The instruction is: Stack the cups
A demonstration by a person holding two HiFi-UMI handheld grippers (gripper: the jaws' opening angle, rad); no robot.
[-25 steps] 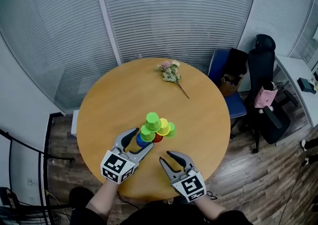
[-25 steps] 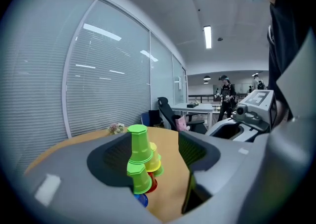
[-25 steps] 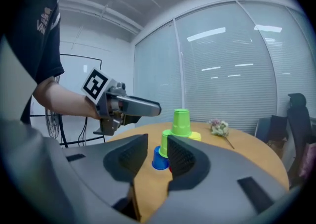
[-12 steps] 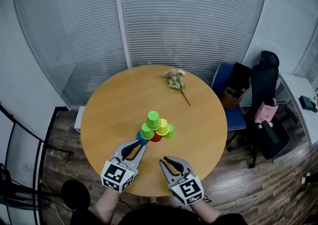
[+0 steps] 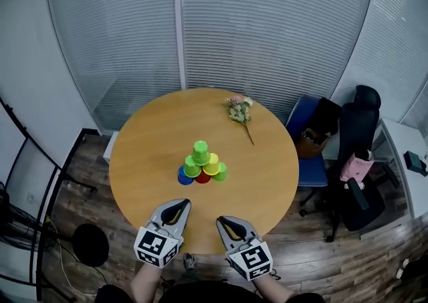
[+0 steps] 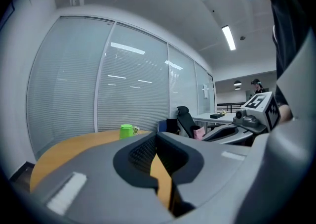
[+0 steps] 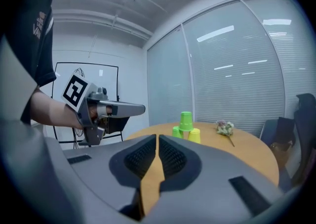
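Cup pyramid whole only overhead

Left gripper: pulled back from the blue cup at the base of the cup pyramid to the near rim of the round table.
Left jaws: spread wide before, have just been closing, now together with nothing between them.
Right gripper: also drawn back to the near rim.
Right jaws: half spread before, have just been closing, now nearly touching and empty.
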